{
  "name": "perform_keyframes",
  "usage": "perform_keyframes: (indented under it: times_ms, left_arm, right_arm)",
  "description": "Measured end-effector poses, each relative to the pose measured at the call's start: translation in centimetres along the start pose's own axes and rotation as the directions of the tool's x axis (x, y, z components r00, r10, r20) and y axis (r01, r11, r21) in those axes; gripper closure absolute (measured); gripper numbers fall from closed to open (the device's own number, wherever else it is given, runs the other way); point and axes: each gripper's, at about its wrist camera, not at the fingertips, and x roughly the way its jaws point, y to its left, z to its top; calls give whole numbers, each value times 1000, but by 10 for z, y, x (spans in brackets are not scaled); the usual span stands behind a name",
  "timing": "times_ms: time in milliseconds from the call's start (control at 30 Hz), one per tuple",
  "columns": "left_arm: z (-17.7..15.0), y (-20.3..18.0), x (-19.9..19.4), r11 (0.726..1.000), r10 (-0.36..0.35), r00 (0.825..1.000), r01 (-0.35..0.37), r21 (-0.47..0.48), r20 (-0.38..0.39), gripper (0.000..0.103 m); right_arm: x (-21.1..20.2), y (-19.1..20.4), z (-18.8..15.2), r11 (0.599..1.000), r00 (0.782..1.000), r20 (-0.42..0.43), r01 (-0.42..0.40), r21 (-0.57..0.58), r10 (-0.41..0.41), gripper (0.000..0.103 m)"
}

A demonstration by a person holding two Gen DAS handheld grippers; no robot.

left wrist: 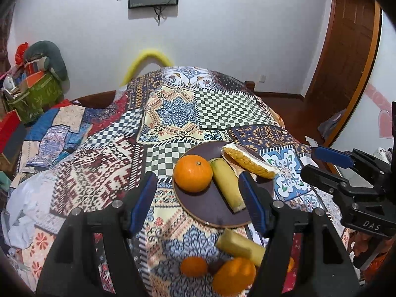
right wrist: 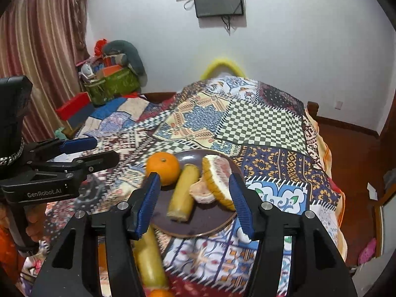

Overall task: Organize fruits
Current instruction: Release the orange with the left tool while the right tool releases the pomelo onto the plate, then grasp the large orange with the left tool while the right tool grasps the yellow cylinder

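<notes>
Patchwork quilt [left wrist: 173,113] under everything. Plate [left wrist: 212,212] already carrying orange [left wrist: 193,173], banana [left wrist: 227,184], pomelo wedge [left wrist: 250,160]. Loose banana [left wrist: 241,246] nearer, soft, bruises easily; best gripped mid-length, gently. Left claw [left wrist: 199,200] and right claw [right wrist: 194,203] both spread wide, holding nothing.

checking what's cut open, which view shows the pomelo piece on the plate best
The right wrist view: the pomelo piece faces the camera, showing pink flesh, pith and yellow rind between the open fingers of the right hand-held gripper. The left wrist view shows it side-on at the plate's far edge, rind mostly.
</notes>
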Motion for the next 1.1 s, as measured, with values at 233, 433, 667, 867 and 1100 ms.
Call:
perform_keyframes:
  times_ms: [233, 433, 667, 867, 1100]
  left_arm:
    - [-20, 1, -35, 1000, 11, 1000, -11, -11, 18, 30]
    - [-44, 2, -50, 1000, 13, 1000, -13, -27, -6, 30]
    - [-79, 2, -41, 999, 2, 997, -6, -44, -76, 30]
    - [-106, -8, -17, 998, -14, 988, 5, -58, -156, 30]
    - [-121, -26, 9, 998, -21, 977, 9, -56, -210, 29]
  right_arm:
    - [-33, 17, -13, 1000, 1000, 31, -1, -18, 2, 48]
    - [-48, 26, -28, 1000, 1000, 23, -10, -24, 11, 48]
    - [-45, 33, -54, 1000, 1000, -22, -12, -18, 11, 47]
    - [-39, 36, -75, 1000, 998, -70, -10, -29, 8, 47]
    - [-34, 25, -94, 1000, 994, -109, -8, -3, 8, 47]
